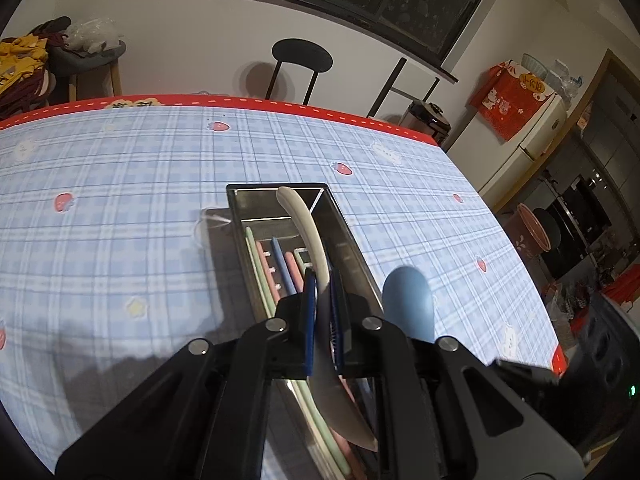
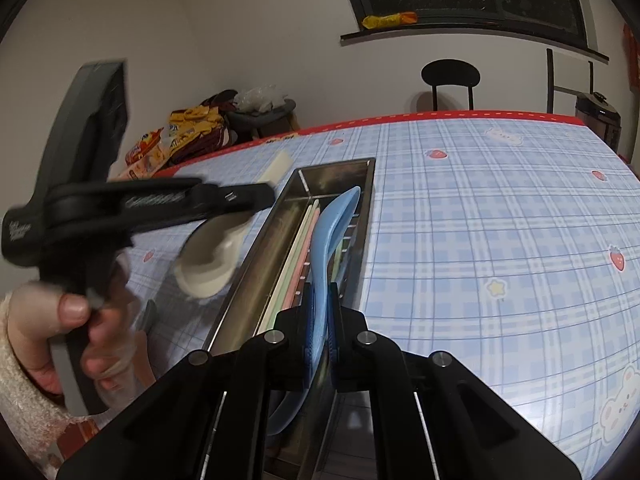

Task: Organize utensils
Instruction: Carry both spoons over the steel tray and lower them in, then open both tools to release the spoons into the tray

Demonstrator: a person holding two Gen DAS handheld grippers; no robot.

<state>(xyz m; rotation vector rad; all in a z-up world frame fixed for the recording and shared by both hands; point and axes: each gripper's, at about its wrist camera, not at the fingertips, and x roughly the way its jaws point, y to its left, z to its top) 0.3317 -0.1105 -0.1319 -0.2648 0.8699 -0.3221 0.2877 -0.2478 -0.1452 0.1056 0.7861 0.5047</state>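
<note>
Spoons go in next: cream spoon pinched in the left gripper and blue spoon pinched in the right gripper hang over the centre-frame steel tray; lower each lengthwise beside the chopsticks before letting go.

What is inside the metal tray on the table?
The metal tray holds pastel chopsticks in green, pink and blue, lying lengthwise. The white spoon and blue spoon, each gripped, cover part of them; the near end is hidden.
</note>
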